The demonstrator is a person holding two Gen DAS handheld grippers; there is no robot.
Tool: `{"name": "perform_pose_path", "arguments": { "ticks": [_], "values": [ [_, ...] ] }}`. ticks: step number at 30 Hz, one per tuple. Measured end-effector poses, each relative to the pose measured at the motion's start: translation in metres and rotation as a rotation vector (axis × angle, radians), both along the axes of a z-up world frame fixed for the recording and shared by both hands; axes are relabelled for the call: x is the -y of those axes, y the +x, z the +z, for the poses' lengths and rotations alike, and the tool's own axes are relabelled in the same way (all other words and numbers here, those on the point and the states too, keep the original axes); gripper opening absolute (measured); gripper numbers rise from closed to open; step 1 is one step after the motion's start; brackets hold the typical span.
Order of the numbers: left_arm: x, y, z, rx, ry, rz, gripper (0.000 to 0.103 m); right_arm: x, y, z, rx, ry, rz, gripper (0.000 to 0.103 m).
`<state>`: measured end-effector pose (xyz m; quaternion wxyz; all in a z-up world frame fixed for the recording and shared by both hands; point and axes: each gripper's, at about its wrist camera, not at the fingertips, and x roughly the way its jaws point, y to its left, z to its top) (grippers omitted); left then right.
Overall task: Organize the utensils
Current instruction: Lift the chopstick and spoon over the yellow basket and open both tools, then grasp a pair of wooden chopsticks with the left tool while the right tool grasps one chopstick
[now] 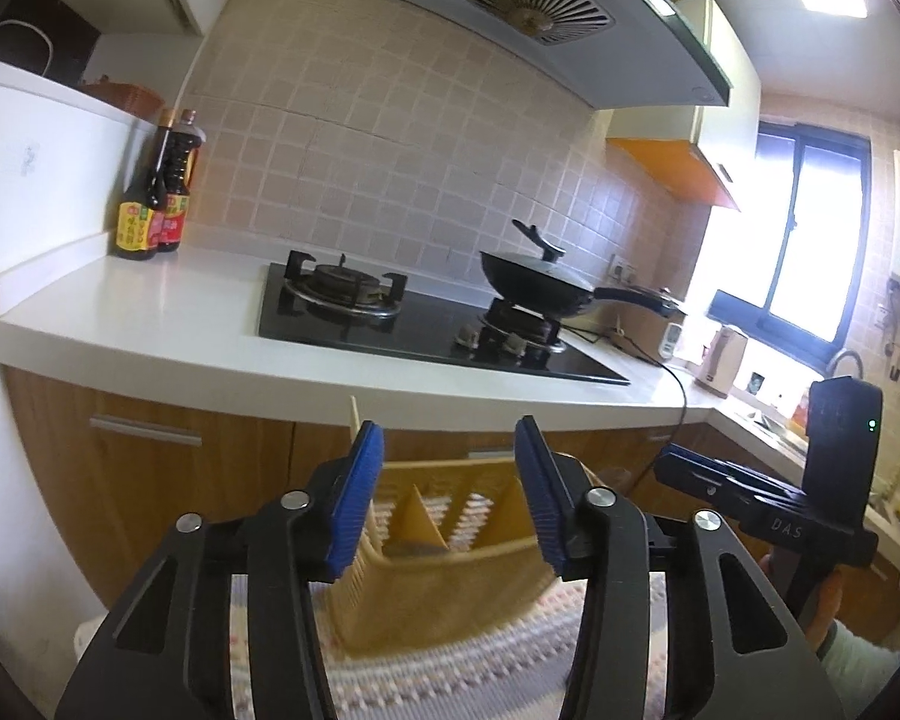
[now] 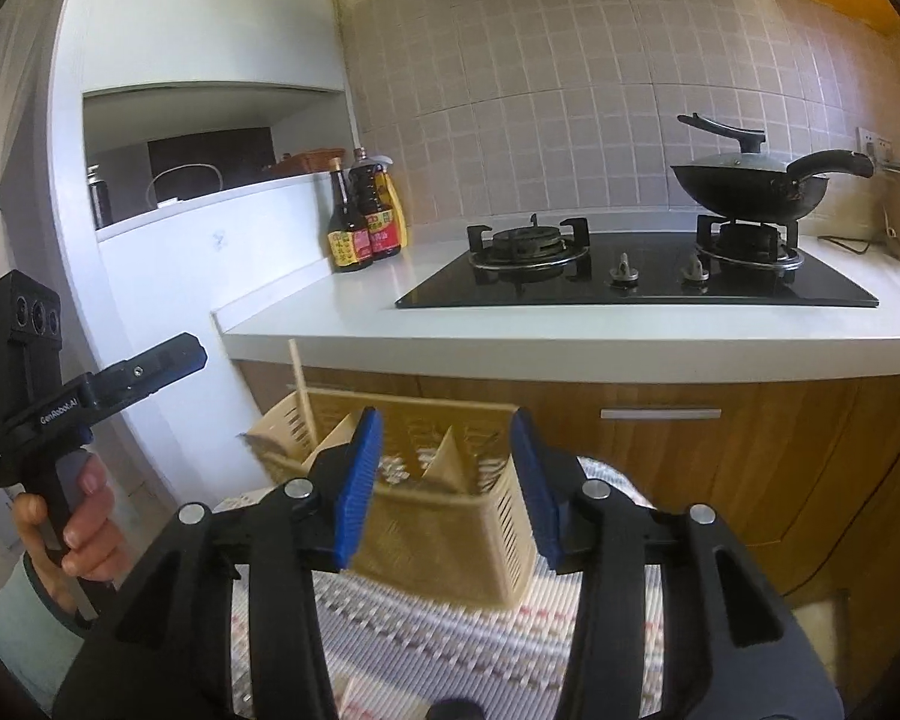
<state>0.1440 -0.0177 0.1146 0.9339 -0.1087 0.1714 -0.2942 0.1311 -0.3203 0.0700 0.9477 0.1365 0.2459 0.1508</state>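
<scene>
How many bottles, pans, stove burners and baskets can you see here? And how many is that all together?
Bottles: 2, a front bottle and a back bottle by the wall
Pans: 1, the black wok with a lid
Stove burners: 2, the left burner and the right burner under the wok
Baskets: 1, the beige basket holding one stick
Total: 6

Your way down into the basket point(image 2: 450, 510) is open from above; one chopstick point(image 2: 302, 387) stands at its left, the counter edge point(image 2: 570, 339) overhangs behind.
</scene>
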Motion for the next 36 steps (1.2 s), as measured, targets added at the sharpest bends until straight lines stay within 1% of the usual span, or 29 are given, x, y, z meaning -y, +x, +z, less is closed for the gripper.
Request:
{"name": "perform_pose_path", "arguments": {
  "ticks": [3,5,7,9,12,15,20,21,23,25,27,30,33,36],
  "values": [
    [-0.004,-0.019,0.004,-0.009,-0.005,-0.018,0.05,-0.002,-0.02,0.006,-0.007,-0.006,-0.024,0.041],
    [-0.005,-0.03,0.005,-0.025,0.0,-0.034,0.051,-0.003,-0.029,0.009,-0.023,0.003,-0.017,0.041],
    [-0.004,-0.041,0.005,-0.044,0.023,-0.051,0.051,-0.004,-0.035,0.009,-0.058,0.002,-0.014,0.041],
    [-0.001,-0.048,0.002,-0.081,0.061,-0.064,0.051,-0.008,-0.04,0.006,-0.117,-0.015,-0.01,0.041],
    [0.004,-0.056,-0.011,-0.164,0.117,-0.083,0.05,-0.017,-0.042,-0.005,-0.223,-0.042,0.016,0.041],
    [0.007,-0.062,-0.033,-0.27,0.174,-0.103,0.049,-0.03,-0.045,-0.019,-0.333,-0.07,0.047,0.041],
    [0.004,-0.069,-0.074,-0.459,0.184,-0.176,0.044,-0.042,-0.049,-0.043,-0.475,-0.099,0.075,0.041],
    [0.006,-0.069,-0.084,-0.511,0.206,-0.191,0.043,-0.043,-0.05,-0.047,-0.493,-0.106,0.074,0.041],
    [0.013,-0.073,-0.102,-0.584,0.251,-0.221,0.043,-0.046,-0.051,-0.057,-0.548,-0.121,0.073,0.041],
    [0.02,-0.077,-0.116,-0.637,0.299,-0.256,0.042,-0.047,-0.05,-0.066,-0.594,-0.116,0.082,0.04],
    [0.028,-0.083,-0.125,-0.667,0.347,-0.283,0.042,-0.047,-0.049,-0.076,-0.646,-0.098,0.103,0.036],
    [0.039,-0.091,-0.132,-0.677,0.42,-0.297,0.041,-0.05,-0.048,-0.085,-0.694,-0.078,0.135,0.035],
    [0.05,-0.098,-0.142,-0.685,0.5,-0.3,0.037,-0.054,-0.05,-0.091,-0.709,-0.083,0.147,0.035],
    [0.058,-0.101,-0.15,-0.703,0.547,-0.3,0.032,-0.055,-0.052,-0.094,-0.721,-0.073,0.16,0.035]
  ]
}}
